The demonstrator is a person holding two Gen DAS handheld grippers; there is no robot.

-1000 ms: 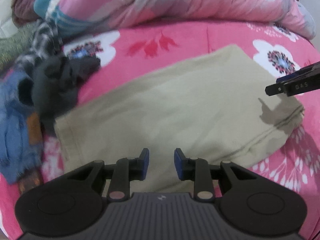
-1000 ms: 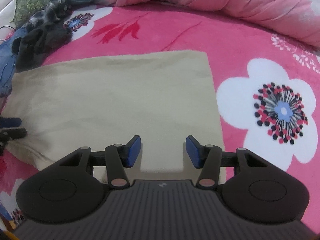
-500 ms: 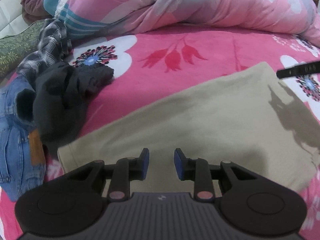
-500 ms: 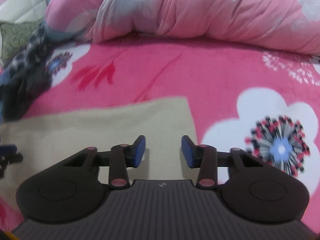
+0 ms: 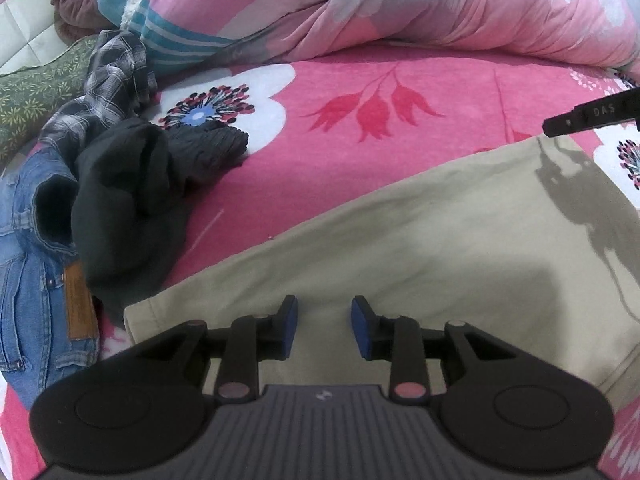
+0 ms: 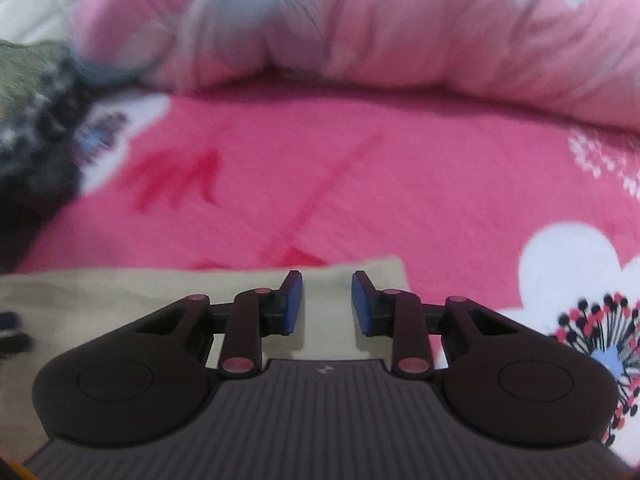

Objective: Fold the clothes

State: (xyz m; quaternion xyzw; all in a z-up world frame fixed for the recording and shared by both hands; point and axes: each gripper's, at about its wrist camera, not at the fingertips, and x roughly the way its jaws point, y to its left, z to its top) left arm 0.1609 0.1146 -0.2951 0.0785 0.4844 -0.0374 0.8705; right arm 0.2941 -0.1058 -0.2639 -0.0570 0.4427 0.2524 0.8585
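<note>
A beige garment (image 5: 440,248) lies flat on the pink flowered bedsheet (image 5: 400,152). My left gripper (image 5: 324,308) hovers over the garment's near left part, close to its hemmed corner. Its jaws are opening a little and nothing sits between the blue pads. One black finger of the right gripper (image 5: 592,114) shows at the garment's far right corner. In the blurred right wrist view, my right gripper (image 6: 326,284) stands just above that far corner of the beige garment (image 6: 120,292). Its jaws are closing, with a gap left and no cloth pinched.
A dark grey garment (image 5: 128,200), blue jeans (image 5: 28,260) and a plaid shirt (image 5: 108,68) are heaped at the left. A bunched pink quilt (image 5: 400,8) runs along the far side, with a green pillow (image 5: 32,100) at far left.
The right gripper has travelled across the beige garment to its far corner while its jaws narrowed. The left gripper has shifted toward the garment's left part.
</note>
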